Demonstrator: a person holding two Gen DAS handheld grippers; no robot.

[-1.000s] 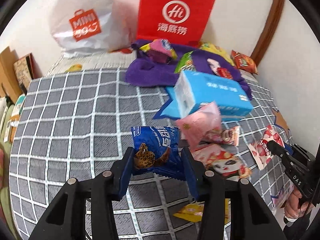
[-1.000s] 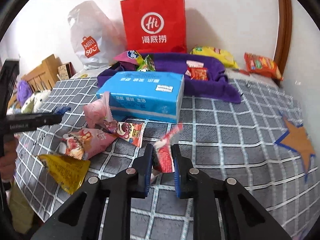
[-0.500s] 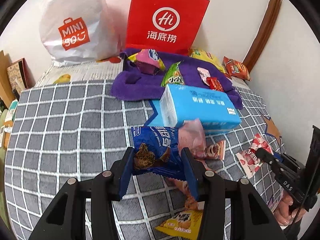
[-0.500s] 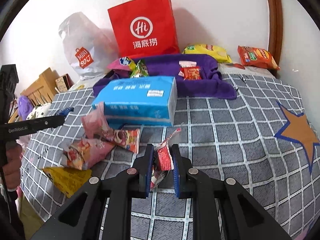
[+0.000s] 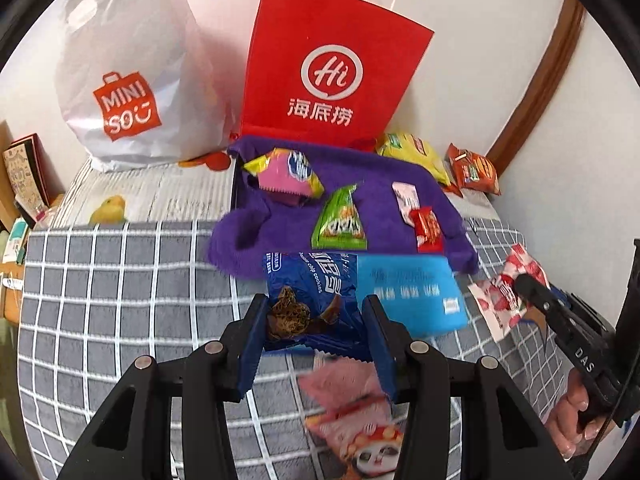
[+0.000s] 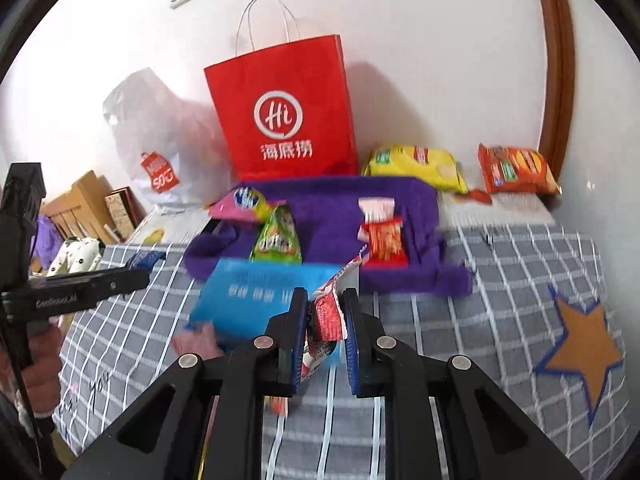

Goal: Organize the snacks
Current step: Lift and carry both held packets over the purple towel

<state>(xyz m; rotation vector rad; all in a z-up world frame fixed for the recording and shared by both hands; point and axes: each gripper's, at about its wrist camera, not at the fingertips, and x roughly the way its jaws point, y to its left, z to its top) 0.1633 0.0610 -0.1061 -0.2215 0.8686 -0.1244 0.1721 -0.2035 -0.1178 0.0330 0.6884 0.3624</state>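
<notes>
Two wrist fisheyes, angled down over a bed.
Both facing the wall; sharing red paper bag and purple cloth, seen close.

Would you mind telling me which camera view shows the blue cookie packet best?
The left wrist view: the blue cookie packet sits front and centre, clamped in the left claw, with its print and cookie picture readable. The right wrist view shows only a blue corner of it past the left claw's tip, at the far left.

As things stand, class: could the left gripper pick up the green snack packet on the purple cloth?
Probably not yet. The left gripper is shut on the blue cookie packet, so it has no room for the green snack packet until that is set down.
</notes>
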